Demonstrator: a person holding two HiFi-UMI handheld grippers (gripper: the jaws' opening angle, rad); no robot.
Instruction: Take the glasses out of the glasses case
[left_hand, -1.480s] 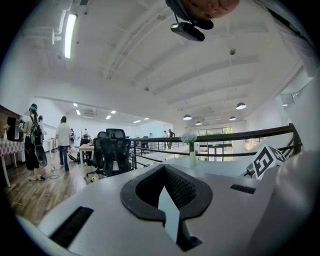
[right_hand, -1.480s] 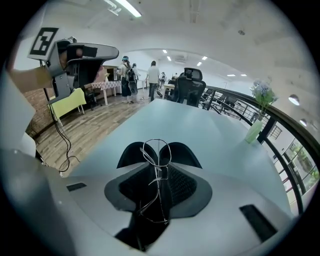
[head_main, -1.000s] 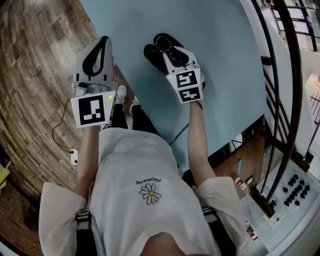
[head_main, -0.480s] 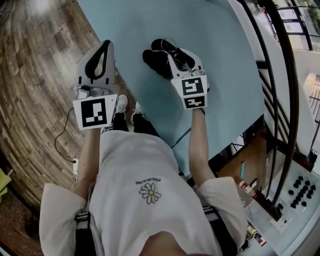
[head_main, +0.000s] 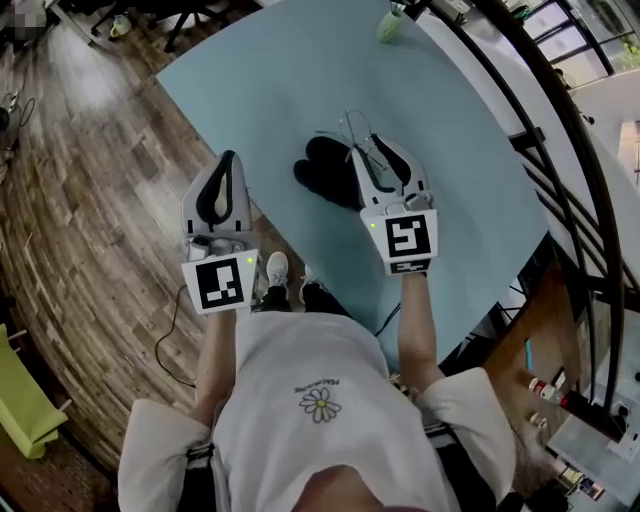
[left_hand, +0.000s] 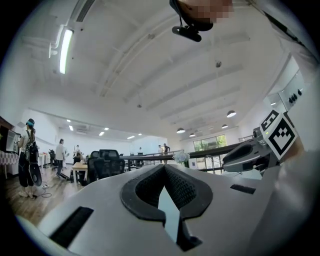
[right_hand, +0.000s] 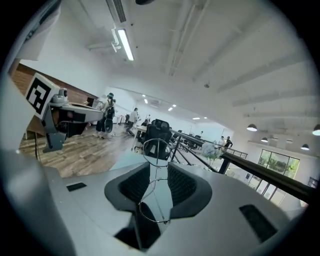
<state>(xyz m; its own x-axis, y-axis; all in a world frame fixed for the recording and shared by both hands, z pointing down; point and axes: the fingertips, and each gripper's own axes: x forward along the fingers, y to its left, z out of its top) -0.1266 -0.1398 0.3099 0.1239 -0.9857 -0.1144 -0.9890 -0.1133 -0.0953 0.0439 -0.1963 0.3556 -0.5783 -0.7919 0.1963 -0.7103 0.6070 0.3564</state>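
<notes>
Right gripper (right_hand: 159, 167): grey body, two black ribbed pads (right_hand: 134, 186) closed to a narrow gap on thin wire-rimmed glasses (right_hand: 156, 150). One round rim stands above the pad tips; the other sits low between the pads. Left gripper (right_hand: 60, 110): upper left, marker cube facing the camera. Beyond: wooden floor (right_hand: 75, 150), a wedge of pale blue table (right_hand: 125, 159), black office chair (right_hand: 160, 126), distant people (right_hand: 107, 119), dark railing (right_hand: 260, 174), ceiling strip light (right_hand: 125, 44).

The person wears a white short-sleeved T-shirt (head_main: 290, 380) with a daisy print (head_main: 319, 404), black trousers (head_main: 268, 297) and white sneakers (head_main: 277, 270). The left gripper (head_main: 229, 160) and right gripper (head_main: 374, 148) have pale grey shells, black ribbed pads (left_hand: 145, 192), and a white cube (head_main: 219, 284) with black square markers and a green light (head_main: 247, 262).
</notes>
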